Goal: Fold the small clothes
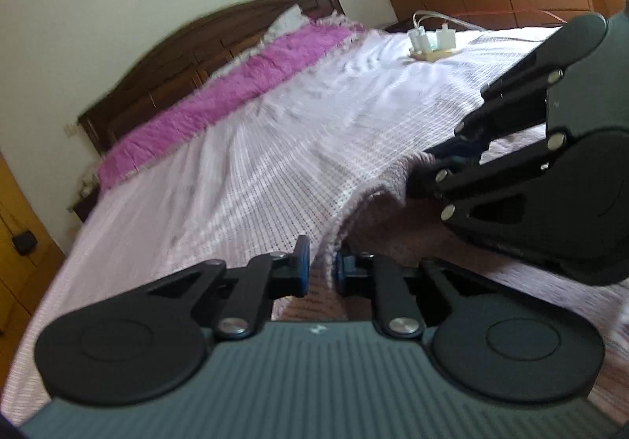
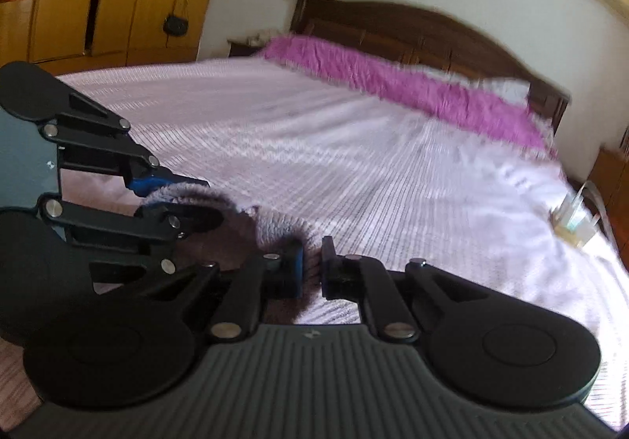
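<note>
Pale lilac bedding covers the bed, with a magenta fringed throw lying before the dark wooden headboard. At the near edge, the left gripper is clamped on the rim of a small fuzzy mauve garment. The right gripper pinches another part of the same rim, close beside it, the cloth raised between them.

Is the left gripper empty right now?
No: the left gripper is clamped on the edge of the fuzzy garment, whose fabric sits pinched between its blue pads.
</note>
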The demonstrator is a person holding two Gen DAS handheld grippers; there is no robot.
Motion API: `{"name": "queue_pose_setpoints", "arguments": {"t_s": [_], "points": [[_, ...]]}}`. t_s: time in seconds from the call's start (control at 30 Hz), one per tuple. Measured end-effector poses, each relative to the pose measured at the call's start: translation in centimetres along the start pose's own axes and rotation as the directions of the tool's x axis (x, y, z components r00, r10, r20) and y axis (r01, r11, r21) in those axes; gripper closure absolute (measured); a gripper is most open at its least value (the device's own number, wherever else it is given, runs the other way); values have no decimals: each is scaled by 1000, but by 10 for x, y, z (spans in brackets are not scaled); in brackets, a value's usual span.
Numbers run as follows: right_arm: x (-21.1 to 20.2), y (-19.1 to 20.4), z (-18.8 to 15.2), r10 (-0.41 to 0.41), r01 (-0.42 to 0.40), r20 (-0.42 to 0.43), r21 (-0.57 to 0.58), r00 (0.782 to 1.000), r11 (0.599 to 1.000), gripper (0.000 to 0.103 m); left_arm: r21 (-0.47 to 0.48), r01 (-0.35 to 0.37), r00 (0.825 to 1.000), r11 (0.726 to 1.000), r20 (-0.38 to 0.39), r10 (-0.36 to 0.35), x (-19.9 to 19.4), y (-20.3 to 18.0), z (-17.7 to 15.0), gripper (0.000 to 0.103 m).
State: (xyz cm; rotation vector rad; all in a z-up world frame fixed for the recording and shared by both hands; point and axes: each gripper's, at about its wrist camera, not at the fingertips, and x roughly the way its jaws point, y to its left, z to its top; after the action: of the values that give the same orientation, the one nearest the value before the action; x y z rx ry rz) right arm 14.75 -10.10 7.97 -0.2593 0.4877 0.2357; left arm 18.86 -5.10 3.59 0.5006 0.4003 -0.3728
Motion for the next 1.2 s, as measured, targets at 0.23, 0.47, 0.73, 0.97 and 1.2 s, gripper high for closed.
{"name": "queue_pose_setpoints", "arguments": {"t_s": [0.23,0.47,0.73,0.97,1.2], "points": [[68,-23,-6,92,-56,-196,184,976,981,92,-259,78,972,963,-193,-130,58,30,-11,82],[50,-28,-2,96,-57,-162,229,982,972,63,-319,55,977,946,-179,-117,43,41,-10,73],[-20,-44,-9,64,-41,-72,283,995,958,44,-315,25,989,949,-130,-70,-13,48,-7,67],[-76,-59,-31,29,-10,-51,346,998,938,43,-396,-33,992,918,-123,-17,-62,61,-20,67],[-114,-75,-54,-10,34,-62,402,998,915,43,-443,-79,988,893,-152,12,-93,70,-36,67]]}}
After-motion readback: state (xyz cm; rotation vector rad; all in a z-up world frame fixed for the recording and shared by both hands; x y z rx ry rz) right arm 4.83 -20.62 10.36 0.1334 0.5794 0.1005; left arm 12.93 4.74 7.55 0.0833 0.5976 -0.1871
